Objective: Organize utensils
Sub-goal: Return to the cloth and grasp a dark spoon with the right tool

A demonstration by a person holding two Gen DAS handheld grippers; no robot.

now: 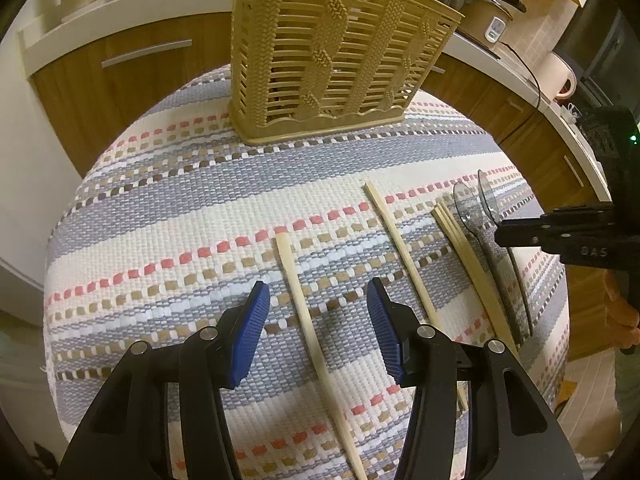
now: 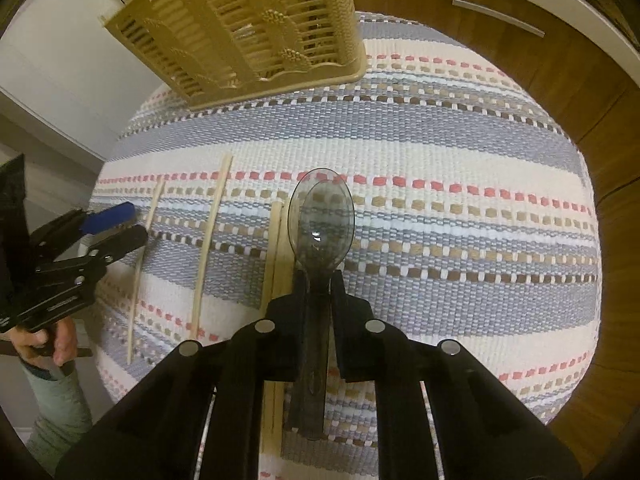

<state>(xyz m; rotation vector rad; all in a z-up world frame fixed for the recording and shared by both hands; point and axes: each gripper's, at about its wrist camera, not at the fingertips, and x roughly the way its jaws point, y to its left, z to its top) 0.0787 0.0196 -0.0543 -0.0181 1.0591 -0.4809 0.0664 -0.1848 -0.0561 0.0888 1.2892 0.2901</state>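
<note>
A tan plastic utensil basket (image 1: pixel 332 60) stands at the far side of the striped cloth; it also shows in the right wrist view (image 2: pixel 248 28). My left gripper (image 1: pixel 318 300) is open, its blue pads either side of a single wooden chopstick (image 1: pixel 300 300) lying on the cloth. A second chopstick (image 1: pixel 400 248) lies to its right, then a pair of chopsticks (image 1: pixel 468 256). My right gripper (image 2: pixel 318 280) is shut on the handle of a clear grey plastic spoon (image 2: pixel 322 224). A second grey spoon lies under or beside it (image 1: pixel 490 200).
The striped woven cloth (image 2: pixel 460 220) covers a round table. Wooden cabinets (image 1: pixel 132 76) and a white counter with a kettle (image 1: pixel 560 76) and pots stand behind. The left gripper shows at the left of the right wrist view (image 2: pixel 116 224).
</note>
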